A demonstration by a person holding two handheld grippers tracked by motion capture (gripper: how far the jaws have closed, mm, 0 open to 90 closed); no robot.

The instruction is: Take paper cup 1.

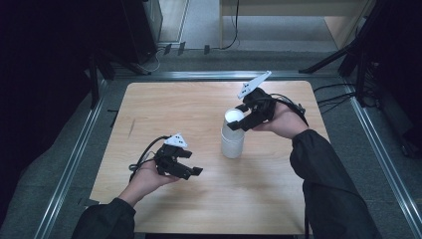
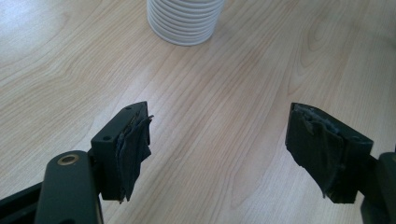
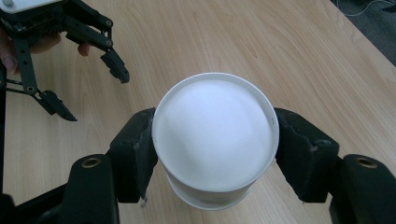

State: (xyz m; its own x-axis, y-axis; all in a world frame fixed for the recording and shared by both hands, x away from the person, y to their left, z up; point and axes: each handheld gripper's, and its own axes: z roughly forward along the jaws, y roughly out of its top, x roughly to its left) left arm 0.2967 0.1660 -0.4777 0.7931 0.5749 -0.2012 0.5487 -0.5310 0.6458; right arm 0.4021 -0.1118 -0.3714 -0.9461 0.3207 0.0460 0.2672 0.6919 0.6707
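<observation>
Jaws of the right gripper (image 3: 212,154) clamp the top cup (image 3: 215,140) of the white stack (image 1: 232,142), right of table (image 1: 149,109) centre, seemingly to peel it off, while the left gripper (image 1: 191,162), at the stack's eight o'clock, waits wide and empty.

Count of items on and over the tabletop (image 1: 164,104).

One wooden tabletop. One stack of white paper cups (image 1: 232,142) standing on it; ribbed rims in the left gripper view show at least ten nested cups, exact number cannot be told. One cup, the top one (image 3: 215,140), sits between the jaws of the right gripper (image 1: 238,122). Two grippers in total: right gripper and left gripper (image 1: 191,163), each with two black jaws, four jaws altogether. Two grey three-cornered plates, one per gripper. Two hands, two dark sleeves. One cable visible at each gripper, two cables. No other loose kinds counted on the wood.
</observation>
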